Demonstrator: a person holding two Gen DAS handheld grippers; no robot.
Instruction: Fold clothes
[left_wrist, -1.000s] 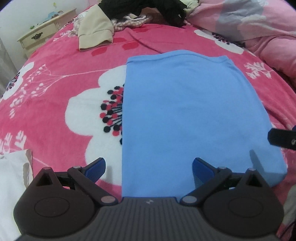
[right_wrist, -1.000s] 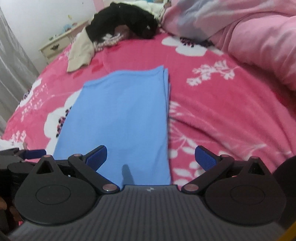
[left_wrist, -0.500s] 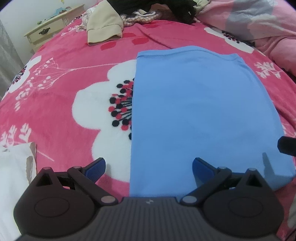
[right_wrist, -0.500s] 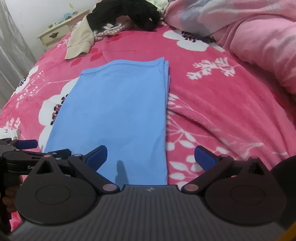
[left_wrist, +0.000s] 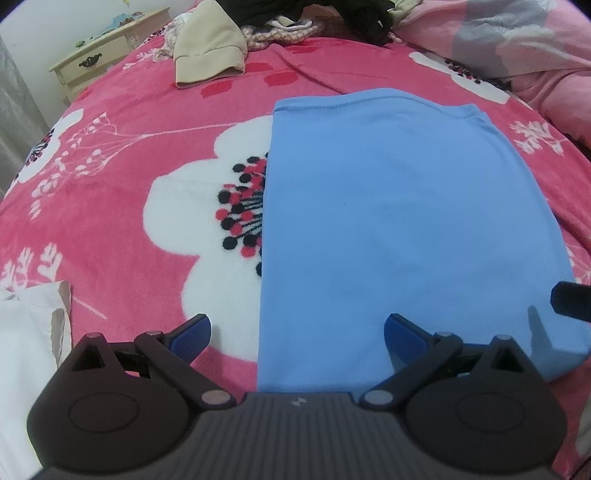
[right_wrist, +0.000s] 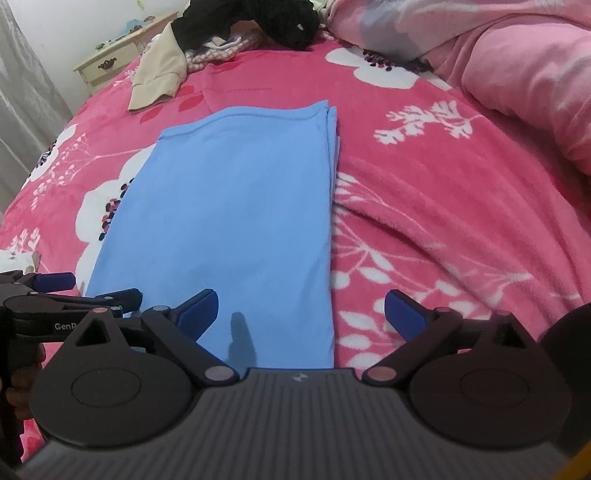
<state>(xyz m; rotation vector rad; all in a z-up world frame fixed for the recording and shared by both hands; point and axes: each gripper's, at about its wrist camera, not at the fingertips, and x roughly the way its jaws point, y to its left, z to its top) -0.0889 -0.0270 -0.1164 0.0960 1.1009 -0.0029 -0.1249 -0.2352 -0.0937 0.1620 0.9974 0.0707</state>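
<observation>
Pink floral blanket (left_wrist: 110, 177) beneath, folded blue garment (left_wrist: 399, 221) flat ahead of me, my left gripper (left_wrist: 297, 328) and right gripper (right_wrist: 301, 308) both spread wide, gripping nothing, clothes heap (right_wrist: 243, 26) far off.

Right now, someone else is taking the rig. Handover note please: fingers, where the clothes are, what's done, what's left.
Left gripper: open, holding nothing, at the near left corner of the light blue folded garment.
Right gripper: open, holding nothing, at the garment's near right corner.
The garment lies flat as a long rectangle on the pink floral blanket; layered edges show along its right side.
Done: it looks folded lengthwise.
Left: probably grip the near corners and fold towards the far hem. The pile of unfolded clothes at the far end, black and beige on top, still waits. A white cloth lies near left.
</observation>
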